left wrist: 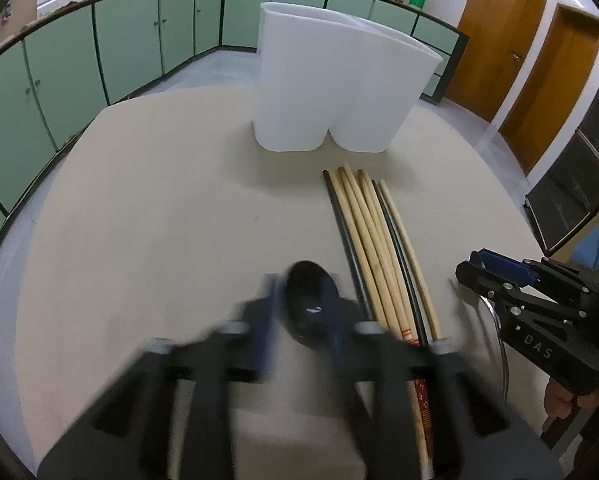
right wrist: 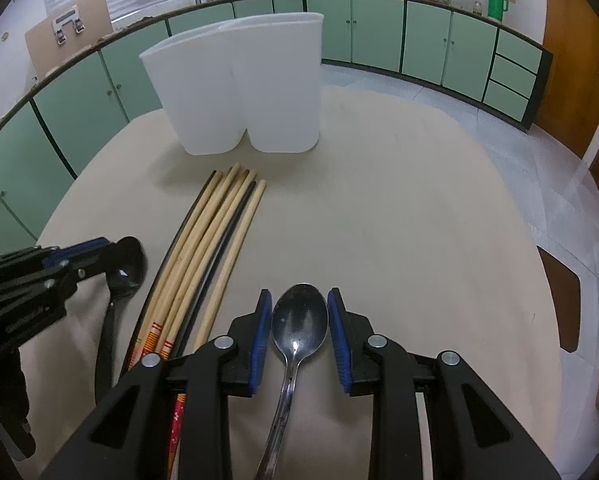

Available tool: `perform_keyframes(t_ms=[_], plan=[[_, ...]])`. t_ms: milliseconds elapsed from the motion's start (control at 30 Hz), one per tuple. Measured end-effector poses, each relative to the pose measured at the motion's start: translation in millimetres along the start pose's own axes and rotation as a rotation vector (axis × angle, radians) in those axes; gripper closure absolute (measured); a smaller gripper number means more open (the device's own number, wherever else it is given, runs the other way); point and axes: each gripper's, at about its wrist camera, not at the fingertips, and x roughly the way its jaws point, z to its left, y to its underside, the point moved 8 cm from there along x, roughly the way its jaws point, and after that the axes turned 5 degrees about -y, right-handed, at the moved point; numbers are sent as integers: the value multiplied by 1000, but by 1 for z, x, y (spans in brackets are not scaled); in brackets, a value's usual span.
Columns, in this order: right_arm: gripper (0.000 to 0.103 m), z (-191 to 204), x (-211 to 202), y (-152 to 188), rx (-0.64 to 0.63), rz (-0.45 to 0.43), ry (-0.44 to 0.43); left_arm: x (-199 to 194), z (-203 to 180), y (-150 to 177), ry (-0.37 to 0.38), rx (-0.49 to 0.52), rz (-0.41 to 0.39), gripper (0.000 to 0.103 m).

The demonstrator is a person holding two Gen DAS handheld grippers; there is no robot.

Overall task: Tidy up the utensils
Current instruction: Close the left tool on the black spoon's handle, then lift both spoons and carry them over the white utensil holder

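1. The left gripper (left wrist: pixel 305 312) is blurred; its pads flank the bowl of a black spoon (left wrist: pixel 309 304), but whether they clamp it I cannot tell.
2. Just right of it lie the chopsticks (right wrist: pixel 203 248) in a bundle, tips toward the white holder (right wrist: pixel 239 88) ahead.
3. The right gripper (right wrist: pixel 299 336) has its pads beside the metal spoon (right wrist: pixel 299 322), narrow gaps showing.
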Motion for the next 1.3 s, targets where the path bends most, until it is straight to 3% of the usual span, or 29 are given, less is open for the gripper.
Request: perform_keyframes(t_ms=[33, 133, 233, 333, 500, 600, 667, 700, 833, 900, 1033, 1200, 1300], plan=[[75, -1, 1, 1, 1, 3, 0, -2, 0, -1, -7, -1, -7, 49], [75, -2, 6, 3, 9, 17, 2, -5, -1, 1, -17, 14, -5, 41], [75, -1, 7, 3, 7, 14, 3, 2, 0, 3, -78, 36, 20, 40], [75, 0, 7, 4, 6, 13, 1, 11, 3, 5, -101, 21, 50, 35], [75, 0, 9, 3, 0, 11, -3, 21, 12, 7, -135, -25, 80, 35], [75, 0, 9, 4, -5, 11, 0, 24, 14, 3, -158, -26, 78, 43], [75, 1, 9, 3, -8, 14, 2, 23, 14, 1, -155, -30, 70, 65], [75, 1, 9, 3, -11, 16, 4, 23, 13, 0, -140, -34, 69, 68], [75, 3, 7, 2, -17, 14, 2, 20, 9, 0, -103, -43, 48, 69], [75, 1, 2, 0, -11, -13, 5, 11, 8, -2, -73, -53, 10, 69], [75, -5, -23, -10, 2, -132, -5, -23, 0, -15, -24, -27, -171, 69], [75, -7, -57, -32, 2, -266, -59, -61, -4, -30, -35, -3, -358, 69], [75, -6, -69, -43, 1, -311, -78, -70, -7, -39, -37, -6, -412, 69]])
